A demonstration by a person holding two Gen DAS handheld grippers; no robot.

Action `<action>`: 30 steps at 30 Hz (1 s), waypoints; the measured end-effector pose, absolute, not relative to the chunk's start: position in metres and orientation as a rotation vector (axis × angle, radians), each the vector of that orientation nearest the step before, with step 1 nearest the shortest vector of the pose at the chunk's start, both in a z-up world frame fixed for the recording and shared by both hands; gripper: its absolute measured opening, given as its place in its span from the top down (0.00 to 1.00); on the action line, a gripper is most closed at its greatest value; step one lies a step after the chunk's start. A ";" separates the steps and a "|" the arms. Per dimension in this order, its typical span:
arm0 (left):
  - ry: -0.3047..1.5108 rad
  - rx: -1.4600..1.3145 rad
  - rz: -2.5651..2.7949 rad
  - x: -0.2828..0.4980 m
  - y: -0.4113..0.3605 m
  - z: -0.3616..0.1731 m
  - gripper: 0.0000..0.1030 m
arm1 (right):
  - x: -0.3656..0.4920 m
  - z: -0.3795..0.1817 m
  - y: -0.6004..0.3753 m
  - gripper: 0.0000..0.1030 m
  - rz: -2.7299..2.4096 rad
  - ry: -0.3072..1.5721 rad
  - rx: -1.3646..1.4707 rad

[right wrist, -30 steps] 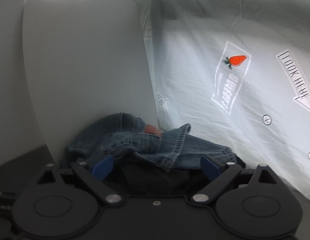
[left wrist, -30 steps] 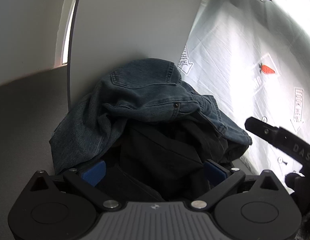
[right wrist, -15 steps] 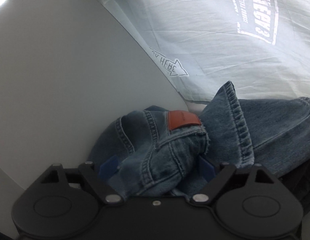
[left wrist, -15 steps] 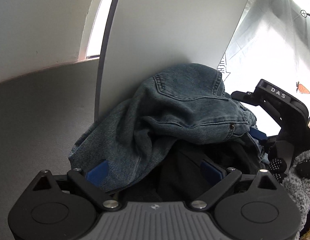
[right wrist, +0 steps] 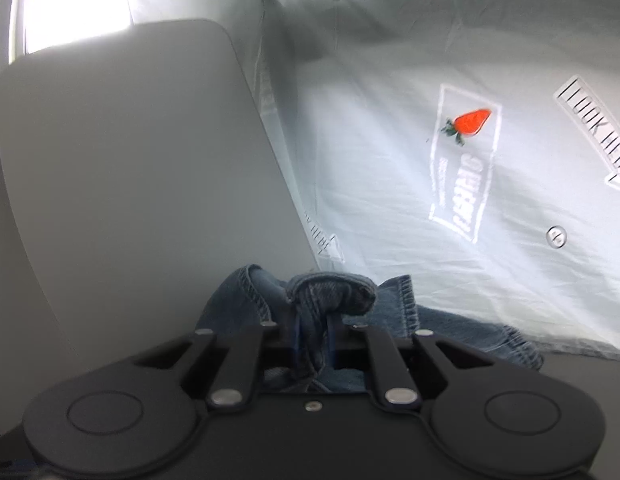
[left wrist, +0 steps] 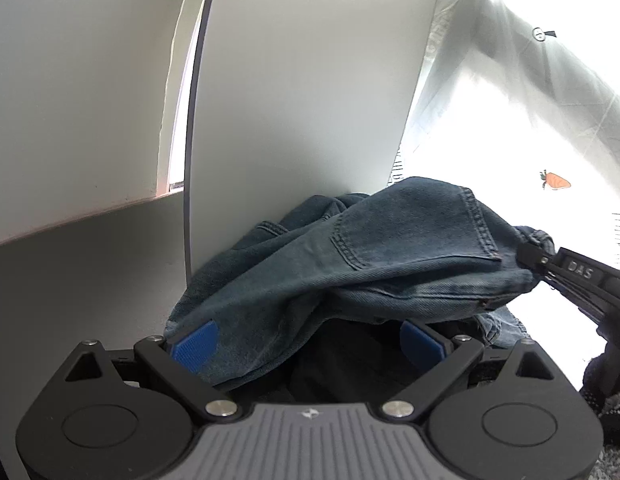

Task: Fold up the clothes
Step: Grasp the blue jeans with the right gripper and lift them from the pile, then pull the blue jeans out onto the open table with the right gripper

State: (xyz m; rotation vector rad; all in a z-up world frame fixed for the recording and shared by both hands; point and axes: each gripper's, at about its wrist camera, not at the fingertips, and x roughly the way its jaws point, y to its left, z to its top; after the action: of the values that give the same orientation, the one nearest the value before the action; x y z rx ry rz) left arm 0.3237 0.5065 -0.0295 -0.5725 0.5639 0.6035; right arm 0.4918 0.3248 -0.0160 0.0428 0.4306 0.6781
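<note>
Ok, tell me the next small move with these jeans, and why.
Probably lift the right gripper a little to draw the jeans off the black garment. Its jaws are closing with a bunched denim fold between them, while the left gripper is open, holding nothing.

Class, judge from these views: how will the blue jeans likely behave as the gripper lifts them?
Probably floppy: the jeans sag in folds. The right gripper, jaws closing with a bunched denim edge pinched between them, likely won't slip, since the cloth looks thick. The rest may drag over the black garment.
</note>
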 end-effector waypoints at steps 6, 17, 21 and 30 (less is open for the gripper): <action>0.499 -0.481 0.578 0.298 0.426 0.009 0.05 | 0.435 0.048 0.186 0.88 0.608 0.246 0.175; 0.514 -0.366 0.449 0.260 0.228 0.030 0.05 | 0.271 0.118 -0.155 0.87 0.172 -0.110 0.044; 0.553 -0.324 0.364 0.254 0.163 0.023 0.05 | 0.255 0.058 -0.228 0.82 -0.117 0.125 -0.075; 0.741 -0.354 0.203 0.271 0.088 -0.016 0.05 | 0.243 -0.097 -0.323 0.74 -0.330 0.745 -0.071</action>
State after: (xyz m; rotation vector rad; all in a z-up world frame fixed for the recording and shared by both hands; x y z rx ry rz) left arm 0.2707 0.0880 -0.0156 -0.3544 0.7412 0.2025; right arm 0.2429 -0.3231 -0.0965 -0.0715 0.7448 -0.3298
